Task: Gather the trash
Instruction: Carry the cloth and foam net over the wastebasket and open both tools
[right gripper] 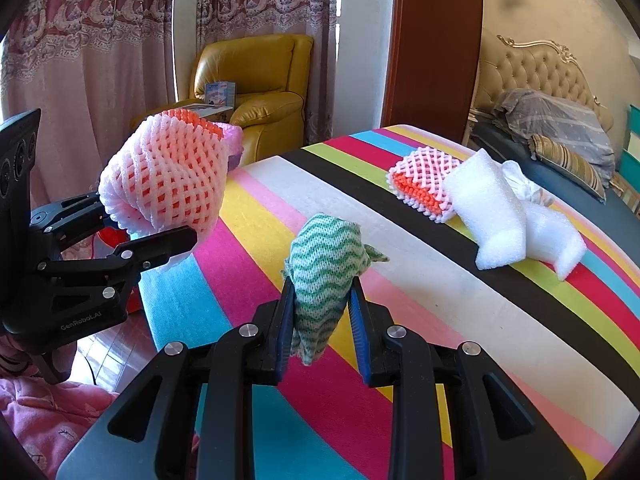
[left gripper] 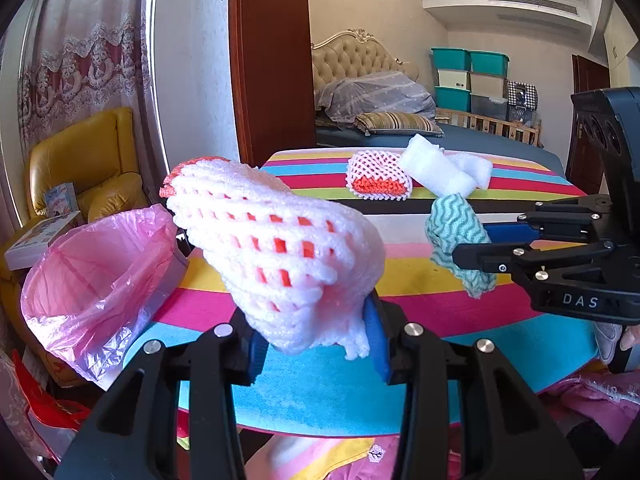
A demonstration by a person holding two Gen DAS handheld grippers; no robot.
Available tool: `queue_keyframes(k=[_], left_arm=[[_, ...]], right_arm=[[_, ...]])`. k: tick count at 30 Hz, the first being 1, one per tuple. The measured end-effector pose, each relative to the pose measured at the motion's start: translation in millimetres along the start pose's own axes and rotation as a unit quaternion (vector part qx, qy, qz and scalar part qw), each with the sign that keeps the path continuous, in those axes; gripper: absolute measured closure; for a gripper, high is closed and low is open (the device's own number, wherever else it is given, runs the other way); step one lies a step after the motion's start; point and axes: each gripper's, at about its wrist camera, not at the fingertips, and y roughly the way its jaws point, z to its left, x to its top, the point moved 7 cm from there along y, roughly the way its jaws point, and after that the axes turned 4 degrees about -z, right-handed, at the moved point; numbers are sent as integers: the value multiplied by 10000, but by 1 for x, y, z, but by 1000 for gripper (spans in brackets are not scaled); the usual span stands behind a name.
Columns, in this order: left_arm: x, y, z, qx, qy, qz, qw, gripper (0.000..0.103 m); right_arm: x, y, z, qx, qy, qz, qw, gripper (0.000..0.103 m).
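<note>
A pink-lined trash bin (left gripper: 92, 284) stands off the left edge of the striped bench (left gripper: 420, 308), its bag mouth open. Just right of the bin, above the bench's near left corner, the left gripper (left gripper: 316, 344) has its jaws pinching a white-and-orange foam fruit net (left gripper: 276, 248), held clear of the cloth. Further right, over the middle stripes of the bench, the right gripper (right gripper: 320, 336) has its jaws pressed tight on a crumpled green wavy-patterned cloth (right gripper: 324, 264). On the bench's far side lie a second foam fruit net (right gripper: 424, 186) and, touching it on the right, white foam sheets (right gripper: 504, 220).
</note>
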Motion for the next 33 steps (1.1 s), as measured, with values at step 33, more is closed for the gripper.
queue_keyframes(k=[33], left_arm=[[11, -27, 155, 1140, -236, 92, 9932, 60]], right_arm=[[110, 60, 122, 1201, -894, 5, 9887, 77]])
